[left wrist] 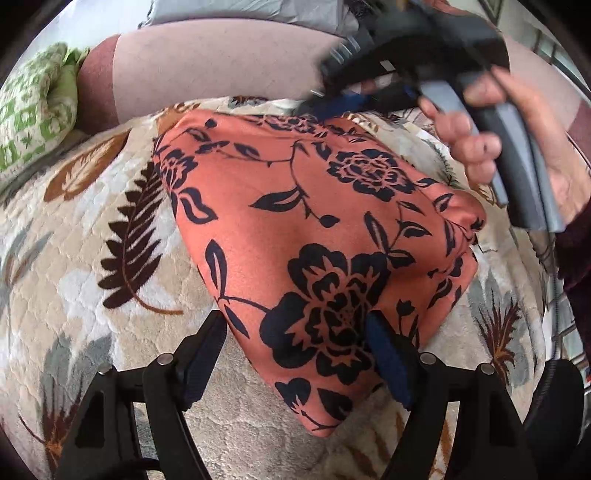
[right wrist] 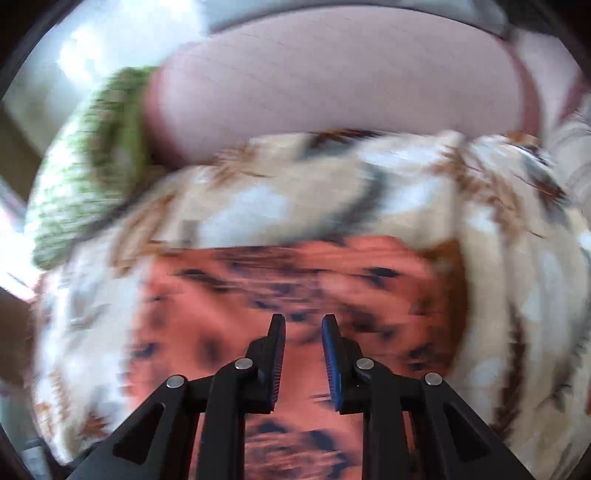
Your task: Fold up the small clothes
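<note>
A coral cloth point(left wrist: 295, 206) with a black flower print lies folded on the leaf-patterned quilt point(left wrist: 85, 266). My left gripper point(left wrist: 295, 321) stands wide open low over the cloth's near corner, which runs between its fingers; the pads do not press on it. In the left wrist view a hand point(left wrist: 517, 155) holds my right gripper point(left wrist: 343, 101), blurred, over the cloth's far edge. The right wrist view is smeared by motion. There the right gripper point(right wrist: 303, 325) hangs above the coral cloth point(right wrist: 295, 280), its fingers a narrow gap apart with nothing between them.
A green and white patterned pillow point(left wrist: 29, 122) point(right wrist: 85, 166) lies at the far left on the quilt point(right wrist: 332, 199). A pinkish padded backrest point(left wrist: 221, 62) point(right wrist: 332, 81) rises behind the quilt, with grey fabric point(left wrist: 240, 11) on top of it.
</note>
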{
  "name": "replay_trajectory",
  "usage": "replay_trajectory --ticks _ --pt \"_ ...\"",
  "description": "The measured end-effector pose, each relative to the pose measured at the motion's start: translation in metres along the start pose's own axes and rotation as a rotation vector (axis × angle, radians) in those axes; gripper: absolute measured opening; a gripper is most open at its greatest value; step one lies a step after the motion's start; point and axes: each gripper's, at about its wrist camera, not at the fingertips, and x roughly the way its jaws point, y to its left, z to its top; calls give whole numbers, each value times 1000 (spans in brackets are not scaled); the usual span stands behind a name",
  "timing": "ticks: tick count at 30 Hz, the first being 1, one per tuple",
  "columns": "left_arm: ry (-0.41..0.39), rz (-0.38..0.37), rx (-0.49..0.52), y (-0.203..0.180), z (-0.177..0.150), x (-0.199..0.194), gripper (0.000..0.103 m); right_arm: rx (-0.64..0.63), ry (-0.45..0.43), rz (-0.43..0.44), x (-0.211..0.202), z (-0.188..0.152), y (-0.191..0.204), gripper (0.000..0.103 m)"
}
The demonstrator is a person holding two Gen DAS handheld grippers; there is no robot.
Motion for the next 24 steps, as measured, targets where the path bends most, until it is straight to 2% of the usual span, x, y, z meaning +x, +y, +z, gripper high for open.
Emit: replay_trajectory --ticks 2,5,7,9,10,12,13,15,19,22,24 --pt "-1 4 23 0 -5 -2 78 -59 32 80 5 5 27 23" --pt "10 -3 21 2 -7 1 78 -93 77 96 34 15 52 23" --pt "17 -10 13 4 -9 1 78 -49 125 85 66 23 51 24" --pt "16 -9 8 6 -9 2 78 -7 133 55 90 27 42 22" --pt "18 -10 8 7 -9 1 78 38 107 106 94 31 35 22" --pt "24 -20 18 6 -9 1 78 131 35 162 83 39 19 22" --pt "25 -19 27 7 -8 2 78 193 -27 162 70 40 7 22" --pt "19 -9 40 6 -6 1 78 217 -88 113 48 40 -8 24" --pt "-36 13 34 5 4 -10 78 201 -66 126 8 27 -31 23" --pt "-88 -25 -71 26 10 -24 78 186 -61 110 -24 2 -48 24" --pt "-120 -43 -168 41 13 -29 78 180 -28 90 -39 -24 -52 24"
